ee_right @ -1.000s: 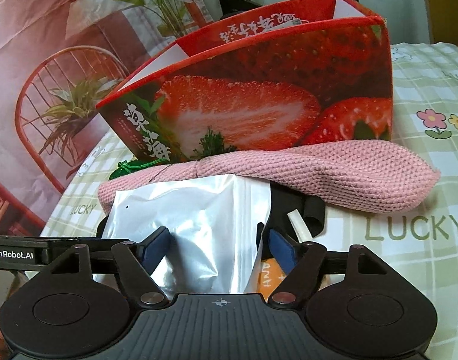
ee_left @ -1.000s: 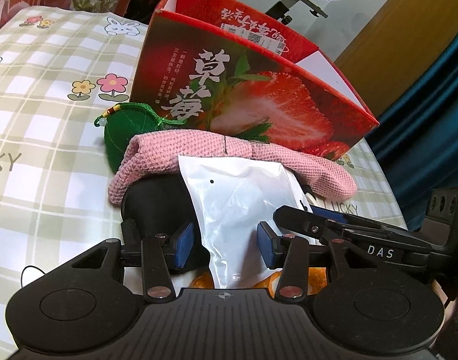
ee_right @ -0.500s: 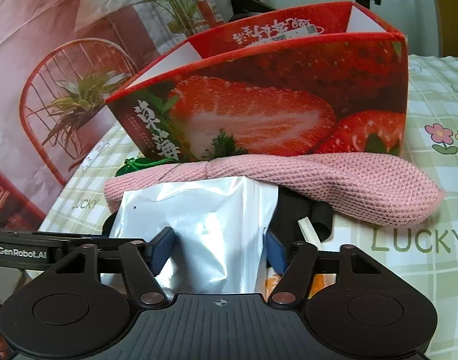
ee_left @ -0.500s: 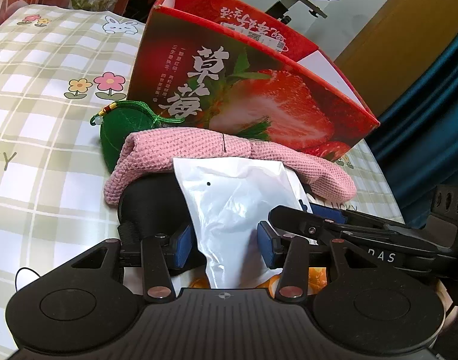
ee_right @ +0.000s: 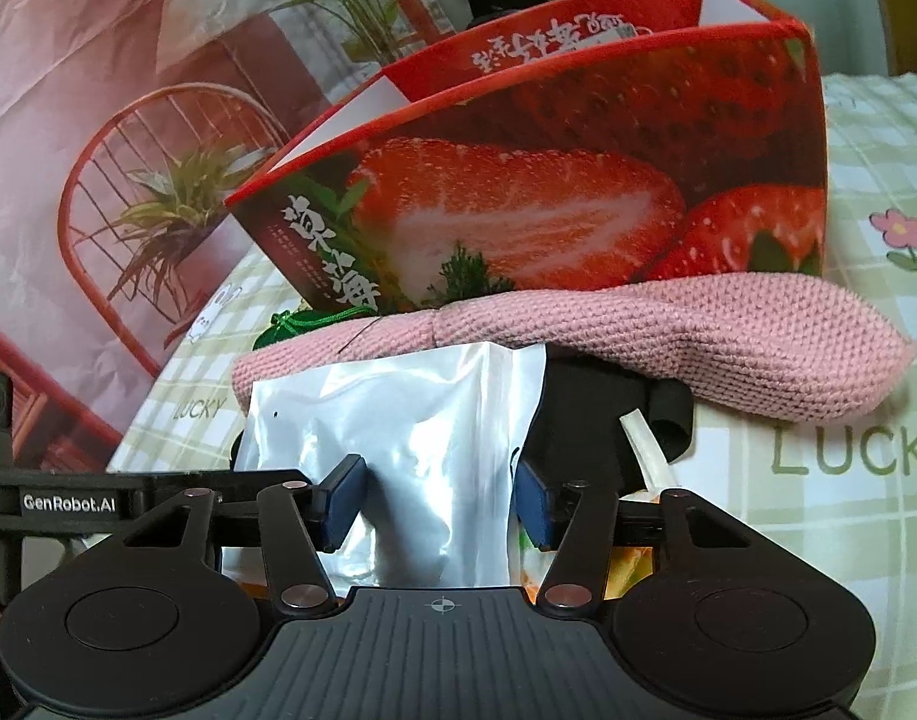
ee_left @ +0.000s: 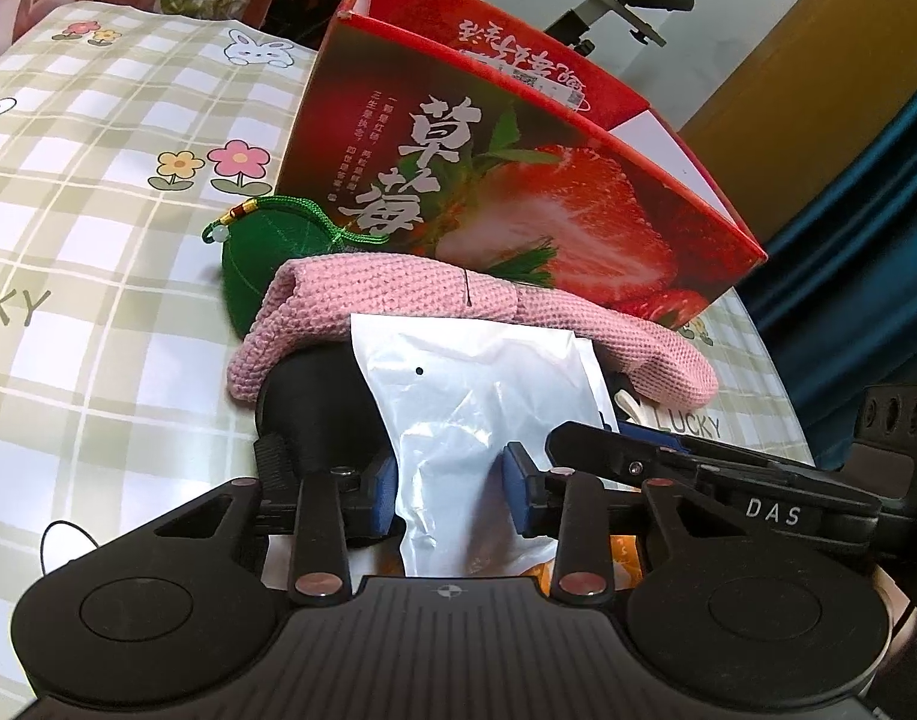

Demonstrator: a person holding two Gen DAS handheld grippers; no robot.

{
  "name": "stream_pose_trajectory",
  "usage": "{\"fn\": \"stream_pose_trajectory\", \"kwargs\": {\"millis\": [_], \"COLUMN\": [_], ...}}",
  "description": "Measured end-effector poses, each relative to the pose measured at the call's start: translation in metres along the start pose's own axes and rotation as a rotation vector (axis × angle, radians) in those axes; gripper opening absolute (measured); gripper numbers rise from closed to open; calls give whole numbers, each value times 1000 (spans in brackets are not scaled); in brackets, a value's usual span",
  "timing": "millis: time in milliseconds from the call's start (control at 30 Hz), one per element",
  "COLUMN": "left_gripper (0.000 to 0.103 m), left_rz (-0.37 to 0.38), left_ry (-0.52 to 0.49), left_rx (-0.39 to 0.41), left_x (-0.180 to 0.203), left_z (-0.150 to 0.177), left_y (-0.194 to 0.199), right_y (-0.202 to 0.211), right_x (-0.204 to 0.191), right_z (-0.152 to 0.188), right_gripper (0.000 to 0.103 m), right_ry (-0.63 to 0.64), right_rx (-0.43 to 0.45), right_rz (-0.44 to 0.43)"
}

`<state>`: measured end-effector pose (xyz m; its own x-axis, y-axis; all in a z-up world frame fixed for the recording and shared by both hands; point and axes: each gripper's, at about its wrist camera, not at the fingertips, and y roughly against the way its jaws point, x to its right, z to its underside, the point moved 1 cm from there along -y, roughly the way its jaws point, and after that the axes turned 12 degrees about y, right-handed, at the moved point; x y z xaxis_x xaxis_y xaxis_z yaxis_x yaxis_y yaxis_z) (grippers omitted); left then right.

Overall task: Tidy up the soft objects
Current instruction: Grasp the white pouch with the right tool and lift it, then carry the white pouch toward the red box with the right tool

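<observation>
A white foil pouch (ee_left: 476,396) (ee_right: 422,420) stands in front of a pink knitted piece (ee_left: 398,294) (ee_right: 698,336) and a black soft object (ee_left: 320,402) (ee_right: 590,408). My left gripper (ee_left: 449,486) is closing, and its blue pads press the pouch's lower part from both sides. From the other side my right gripper (ee_right: 437,510) is also closing, its pads pinching the same pouch. A green drawstring pouch (ee_left: 266,246) (ee_right: 284,327) lies behind the pink knit. An open red strawberry box (ee_left: 518,192) (ee_right: 578,192) stands just beyond.
Everything rests on a green-and-white checked cloth (ee_left: 98,276) (ee_right: 848,480). An orange packet (ee_right: 632,558) lies under the pouch. In the left wrist view the right gripper's body (ee_left: 728,480) crosses at the right. A printed backdrop (ee_right: 98,120) hangs at the left.
Both pairs of jaws have narrowed around the white pouch, the right more than the left. The pouch is now creased between the pads. Neither hand has shifted.
</observation>
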<state>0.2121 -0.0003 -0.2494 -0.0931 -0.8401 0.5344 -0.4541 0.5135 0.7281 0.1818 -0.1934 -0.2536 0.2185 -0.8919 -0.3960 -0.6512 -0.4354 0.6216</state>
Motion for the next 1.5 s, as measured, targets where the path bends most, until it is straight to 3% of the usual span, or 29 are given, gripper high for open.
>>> {"fn": "stream_pose_trajectory", "kwargs": {"millis": [300,1000,1500], "left_gripper": [38,38,38], "left_rz": [19,78,113], "left_ry": [12,-139,-214], "left_rx": [18,152,201], "left_x": [2,48,79], "left_z": [-2,-31,-68], "left_y": [7,53,55], "right_y": [9,59,78], "right_x": [-13,-34,-28], "right_z": [-6,-48,-90], "right_gripper": [37,37,37], "right_ry": [50,144,198], "right_rx": [11,194,282], "right_rz": [6,45,89]}}
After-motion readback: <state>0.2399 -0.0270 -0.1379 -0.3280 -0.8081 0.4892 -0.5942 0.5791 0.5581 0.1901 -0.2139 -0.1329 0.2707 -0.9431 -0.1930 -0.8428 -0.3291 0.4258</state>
